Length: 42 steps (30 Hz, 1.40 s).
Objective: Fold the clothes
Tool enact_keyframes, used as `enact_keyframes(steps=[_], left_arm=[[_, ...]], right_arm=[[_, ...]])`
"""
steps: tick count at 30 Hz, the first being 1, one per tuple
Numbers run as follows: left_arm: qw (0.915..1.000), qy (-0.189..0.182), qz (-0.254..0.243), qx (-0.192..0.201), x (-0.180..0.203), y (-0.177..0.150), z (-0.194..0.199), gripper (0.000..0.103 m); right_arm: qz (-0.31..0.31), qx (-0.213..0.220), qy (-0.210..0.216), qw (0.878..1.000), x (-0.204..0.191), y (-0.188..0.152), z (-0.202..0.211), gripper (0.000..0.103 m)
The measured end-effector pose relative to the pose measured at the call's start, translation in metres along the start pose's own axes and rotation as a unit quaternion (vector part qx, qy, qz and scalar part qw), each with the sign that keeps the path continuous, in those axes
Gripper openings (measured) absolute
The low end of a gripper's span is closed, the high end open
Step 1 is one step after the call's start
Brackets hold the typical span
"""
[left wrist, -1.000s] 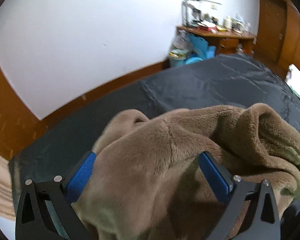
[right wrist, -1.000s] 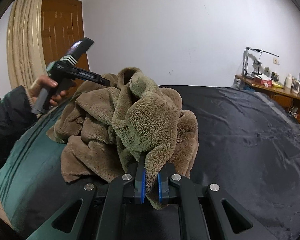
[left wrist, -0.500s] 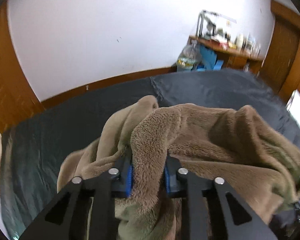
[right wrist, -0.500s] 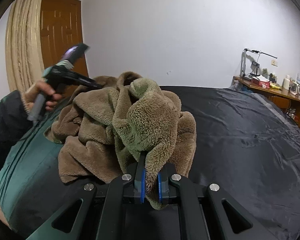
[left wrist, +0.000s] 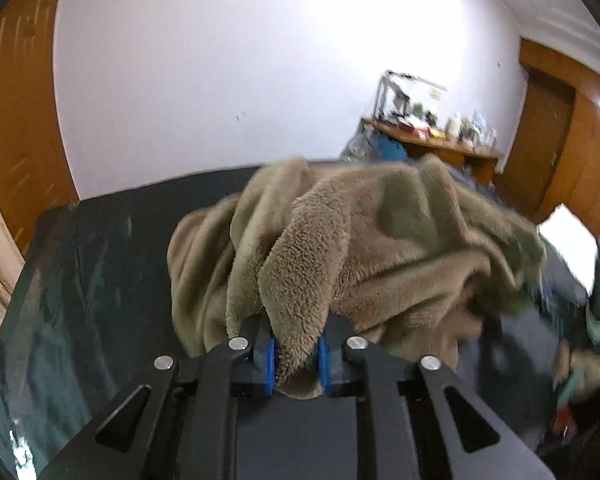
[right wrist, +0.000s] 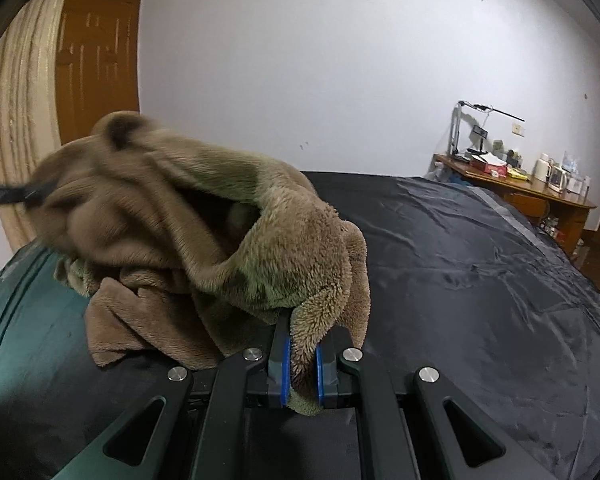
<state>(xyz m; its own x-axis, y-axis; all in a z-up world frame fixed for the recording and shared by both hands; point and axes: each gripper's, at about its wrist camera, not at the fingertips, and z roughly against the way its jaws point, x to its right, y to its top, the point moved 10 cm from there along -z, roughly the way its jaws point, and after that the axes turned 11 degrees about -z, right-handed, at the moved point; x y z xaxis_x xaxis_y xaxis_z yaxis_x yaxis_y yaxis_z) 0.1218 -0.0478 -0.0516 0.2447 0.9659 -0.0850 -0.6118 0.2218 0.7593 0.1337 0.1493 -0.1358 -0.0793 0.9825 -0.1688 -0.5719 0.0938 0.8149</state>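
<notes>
A brown fleece garment (left wrist: 380, 248) lies bunched on a dark bed cover (left wrist: 100, 280). My left gripper (left wrist: 296, 364) is shut on a fold of the fleece, which bulges out between its blue pads. In the right wrist view the same fleece garment (right wrist: 188, 232) stretches to the left. My right gripper (right wrist: 303, 368) is shut on another fold of it. The left gripper shows there as a blurred dark shape (right wrist: 8, 196) at the garment's far left end. The dark bed cover (right wrist: 480, 280) spreads to the right.
A wooden desk (right wrist: 516, 188) with a lamp, bottles and boxes stands against the white wall at the far right. A wooden door (right wrist: 96, 68) and a beige curtain (right wrist: 24, 92) are at the left. The desk also shows in the left wrist view (left wrist: 432, 144).
My left gripper has closed on a fold of the fleece and pulled left, stretching the garment out between the two grippers. The right gripper has kept its grip.
</notes>
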Motion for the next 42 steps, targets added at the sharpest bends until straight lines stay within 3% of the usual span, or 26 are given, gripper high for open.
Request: enact_keyframes(steps=[2,4,6,7,8,10,15,18,21,24,26,27,28,30,35,42], left_arm=[[0.9996,0.013,-0.024,-0.01,0.005,-0.017,0.001,0.046],[0.9989,0.026,-0.038,-0.013,0.007,-0.029,0.0,0.085],[0.9983,0.037,-0.045,-0.009,0.008,-0.032,-0.002,0.086],[0.998,0.041,-0.048,-0.006,0.009,-0.031,-0.004,0.086],[0.9977,0.047,-0.049,-0.003,0.006,-0.031,-0.003,0.086],[0.9975,0.054,-0.045,0.008,-0.002,-0.027,0.005,0.086],[0.9965,0.047,-0.046,0.051,-0.019,0.003,0.02,0.087],[0.9955,0.024,-0.058,0.072,-0.016,0.03,0.016,0.094],[0.9949,-0.015,-0.069,0.072,-0.008,0.047,0.009,0.099],[0.9933,-0.075,-0.077,0.042,-0.002,0.052,-0.02,0.099],[0.9903,-0.109,-0.085,0.011,0.005,0.048,-0.042,0.095],[0.99,-0.11,-0.088,-0.002,0.006,0.045,-0.05,0.074],[0.9902,-0.107,-0.089,-0.014,0.007,0.042,-0.057,0.04],[0.991,-0.103,-0.081,-0.029,0.007,0.036,-0.063,0.018],[0.9932,-0.08,-0.085,0.006,0.007,0.023,-0.038,0.015],[0.9984,-0.02,-0.034,0.04,-0.03,0.013,0.008,0.015]], right_arm=[[-0.013,-0.009,0.006,1.0,0.0,0.002,-0.003,0.01],[-0.018,-0.012,0.011,1.0,-0.002,0.004,-0.005,0.012],[-0.016,-0.01,0.004,1.0,-0.002,0.004,-0.006,0.018],[-0.014,-0.008,-0.003,1.0,-0.002,0.004,-0.006,0.029],[-0.013,-0.006,-0.01,1.0,-0.001,0.003,-0.005,0.055],[-0.019,0.005,-0.011,1.0,-0.001,0.003,0.0,0.083],[-0.01,0.005,-0.006,1.0,-0.004,0.004,0.004,0.083],[-0.023,-0.002,0.0,1.0,-0.002,0.005,0.001,0.083],[-0.031,-0.008,0.007,0.999,0.0,0.002,0.001,0.083],[-0.026,-0.008,0.01,1.0,0.002,0.0,0.001,0.083],[-0.023,-0.007,0.011,1.0,0.004,0.0,0.001,0.083],[-0.022,-0.008,0.012,1.0,0.005,0.0,0.0,0.083],[-0.021,-0.008,0.013,1.0,0.006,0.0,-0.001,0.083],[-0.021,-0.009,0.014,1.0,0.009,0.0,-0.003,0.083],[-0.015,-0.005,0.012,1.0,0.018,0.001,-0.002,0.083],[0.043,0.007,0.035,0.998,0.008,0.001,0.01,0.083]])
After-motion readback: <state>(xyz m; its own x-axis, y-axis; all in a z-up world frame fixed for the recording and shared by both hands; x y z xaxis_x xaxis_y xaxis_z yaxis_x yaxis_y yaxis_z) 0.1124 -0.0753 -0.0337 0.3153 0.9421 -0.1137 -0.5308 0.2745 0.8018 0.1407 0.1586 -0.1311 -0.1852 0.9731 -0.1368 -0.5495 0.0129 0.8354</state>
